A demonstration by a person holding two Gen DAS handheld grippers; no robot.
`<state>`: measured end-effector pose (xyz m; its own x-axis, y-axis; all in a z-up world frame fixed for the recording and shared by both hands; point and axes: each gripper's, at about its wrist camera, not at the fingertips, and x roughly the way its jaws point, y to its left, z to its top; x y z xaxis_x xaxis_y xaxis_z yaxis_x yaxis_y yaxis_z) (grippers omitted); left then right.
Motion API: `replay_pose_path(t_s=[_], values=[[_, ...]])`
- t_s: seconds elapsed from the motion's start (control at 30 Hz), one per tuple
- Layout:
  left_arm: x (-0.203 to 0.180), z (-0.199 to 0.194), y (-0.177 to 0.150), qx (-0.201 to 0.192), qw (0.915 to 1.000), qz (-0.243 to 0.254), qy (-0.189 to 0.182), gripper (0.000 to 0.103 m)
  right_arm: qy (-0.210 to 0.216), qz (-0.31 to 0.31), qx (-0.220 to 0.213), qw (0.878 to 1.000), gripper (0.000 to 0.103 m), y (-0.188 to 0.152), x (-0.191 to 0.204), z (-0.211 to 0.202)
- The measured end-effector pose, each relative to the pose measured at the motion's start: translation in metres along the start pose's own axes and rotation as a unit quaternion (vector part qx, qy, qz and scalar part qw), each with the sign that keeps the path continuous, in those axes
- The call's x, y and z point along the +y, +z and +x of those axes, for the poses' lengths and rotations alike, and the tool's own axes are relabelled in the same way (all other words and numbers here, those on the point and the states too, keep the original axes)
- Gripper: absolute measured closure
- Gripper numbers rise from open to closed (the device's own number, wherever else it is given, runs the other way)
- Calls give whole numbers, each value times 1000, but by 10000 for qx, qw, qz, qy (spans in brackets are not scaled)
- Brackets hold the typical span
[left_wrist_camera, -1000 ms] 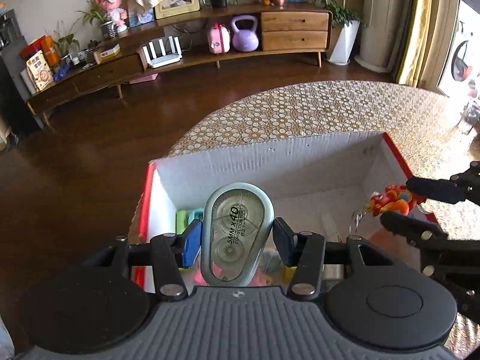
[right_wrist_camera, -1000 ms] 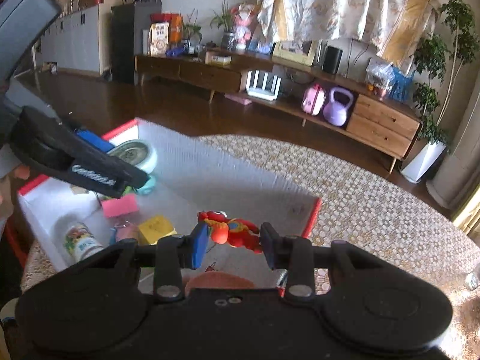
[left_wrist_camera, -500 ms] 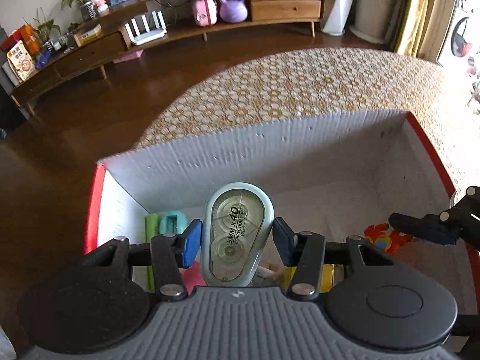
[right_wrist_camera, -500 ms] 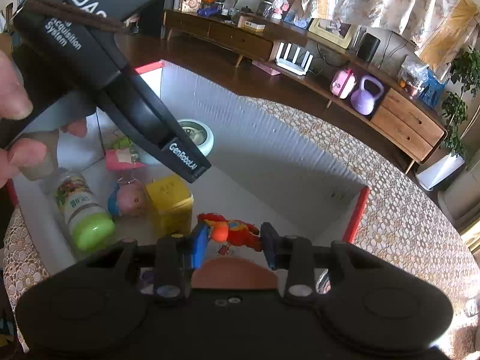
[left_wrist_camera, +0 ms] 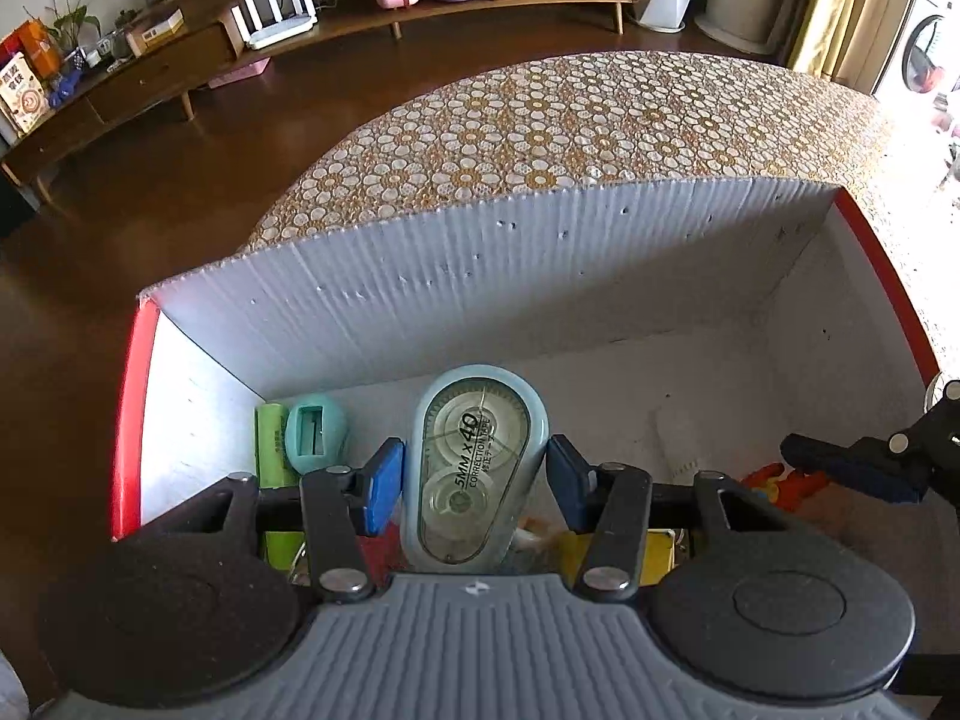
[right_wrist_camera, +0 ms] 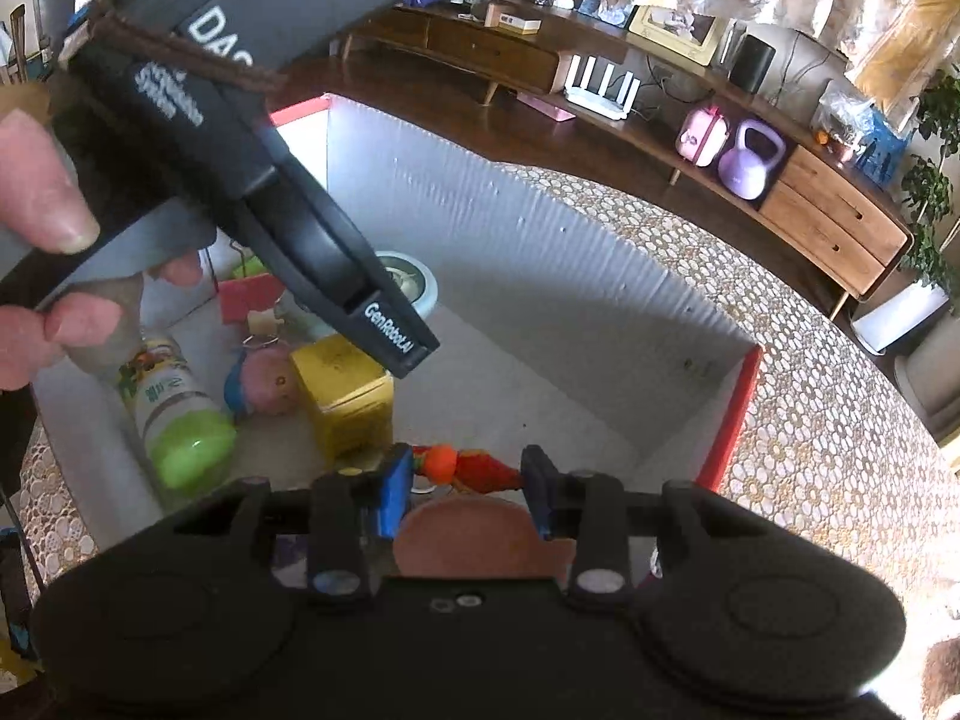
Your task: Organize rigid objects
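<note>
Pale blue-green translucent plastic forms the shell of a correction tape dispenser, standing on end between the blue pads of the left hand-held gripper; the pads are sitting at its flanks, though whether both are pressing on it cannot be told. Its clear window is showing two reels and a printed label reading "5MM x 40 CORRECTION TAPE". The dispenser is hanging inside a white corrugated box with red edges, over the left part of its floor. Just beyond it, a mint-coloured rounded item and a green tube are lying in the far left corner. In the right wrist view, the right hand-held gripper is pinching a small red-and-orange toy figure low over the box floor, near the box's right end. Past it, a yellow block, a round pink-faced keychain figure and a bottle with a green cap are resting on the floor. Fingers of a person are wrapping the handle at left. The box is sitting on a desk covered in floral-patterned cloth, with a wooden sideboard lining the far wall.
</note>
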<state>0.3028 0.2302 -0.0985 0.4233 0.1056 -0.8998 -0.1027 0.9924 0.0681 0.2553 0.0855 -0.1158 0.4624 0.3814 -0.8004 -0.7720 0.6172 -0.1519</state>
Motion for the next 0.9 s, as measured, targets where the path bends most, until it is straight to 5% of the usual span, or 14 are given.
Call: replay_pose_path(t_s=[0.13,0.3,0.9], values=[[1,-2,-5,-24,9999,-103,0,52,53,128,-24,9999,65,-1,-2,-4],[2,-16,-9,-161,9996,-221,15,40,79,246,-59,9996,63,-1,-6,-8],[-7,-96,-56,-1046,9939,-298,163,40,324,919,-781,9922,43,-21,-17,-75]])
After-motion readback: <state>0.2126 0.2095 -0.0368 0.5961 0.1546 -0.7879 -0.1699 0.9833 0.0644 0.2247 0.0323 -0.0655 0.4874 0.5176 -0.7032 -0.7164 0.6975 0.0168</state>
